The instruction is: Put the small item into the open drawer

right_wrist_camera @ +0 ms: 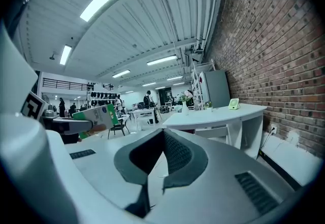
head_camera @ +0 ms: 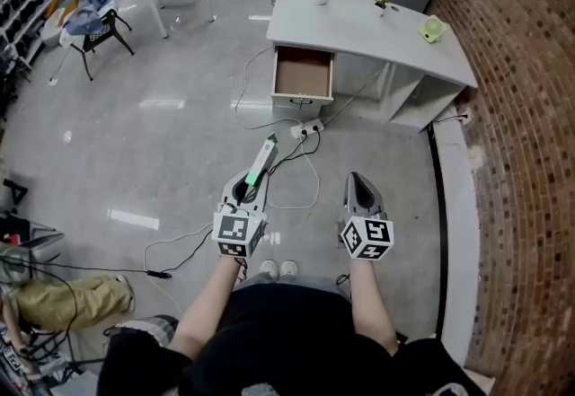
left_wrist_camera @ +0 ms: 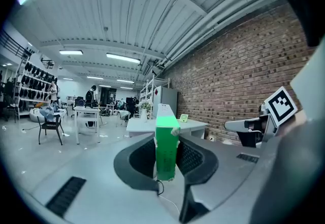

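Green-white carton (head_camera: 265, 156) clamped in our left gripper (head_camera: 252, 179), pointed end-first toward open drawer (head_camera: 303, 73) at twelve o'clock for insertion; right gripper (head_camera: 357, 180) closed, empty.

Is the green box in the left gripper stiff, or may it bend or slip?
Green box probably stiff: it juts straight out of the left gripper, no sag. Likely light cardboard; held at one end, it may swivel.

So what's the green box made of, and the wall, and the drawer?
The green box is probably thin printed cardboard, with flat faces and sharp folded edges. The wall is rough red brick, mortar lines showing. The drawer is matte brown inside, likely wood board, with a white painted-looking front.
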Motion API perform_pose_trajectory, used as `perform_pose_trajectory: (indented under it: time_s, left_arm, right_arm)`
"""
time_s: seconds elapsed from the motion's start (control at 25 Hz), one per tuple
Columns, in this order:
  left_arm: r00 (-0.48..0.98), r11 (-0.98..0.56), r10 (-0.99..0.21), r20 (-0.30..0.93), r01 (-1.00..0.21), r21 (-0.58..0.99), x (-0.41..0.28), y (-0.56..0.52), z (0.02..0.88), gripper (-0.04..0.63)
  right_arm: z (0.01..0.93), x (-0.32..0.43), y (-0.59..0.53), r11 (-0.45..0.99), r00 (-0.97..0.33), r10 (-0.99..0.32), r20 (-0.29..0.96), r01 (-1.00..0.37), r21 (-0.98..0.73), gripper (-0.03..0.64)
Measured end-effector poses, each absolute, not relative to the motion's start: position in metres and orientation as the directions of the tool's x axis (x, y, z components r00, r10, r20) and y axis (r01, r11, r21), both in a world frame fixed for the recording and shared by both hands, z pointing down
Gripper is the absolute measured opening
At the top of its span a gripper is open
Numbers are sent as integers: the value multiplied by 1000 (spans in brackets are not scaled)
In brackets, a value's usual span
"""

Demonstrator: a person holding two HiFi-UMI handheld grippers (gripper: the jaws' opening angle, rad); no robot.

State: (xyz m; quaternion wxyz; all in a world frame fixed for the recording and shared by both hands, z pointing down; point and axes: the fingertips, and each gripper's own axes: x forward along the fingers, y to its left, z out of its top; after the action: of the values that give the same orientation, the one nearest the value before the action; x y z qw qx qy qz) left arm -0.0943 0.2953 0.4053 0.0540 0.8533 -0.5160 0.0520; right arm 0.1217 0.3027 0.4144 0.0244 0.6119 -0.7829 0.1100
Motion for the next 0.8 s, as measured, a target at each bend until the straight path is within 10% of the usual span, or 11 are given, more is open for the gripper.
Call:
perform_pose_trajectory:
  time_s: [0.8]
  left_arm:
    - [480,-477,-862,163,-877,63,-117,281,424,86]
  right_arm:
    - [428,98,292,210,-241,-954,177,-962,-175,2]
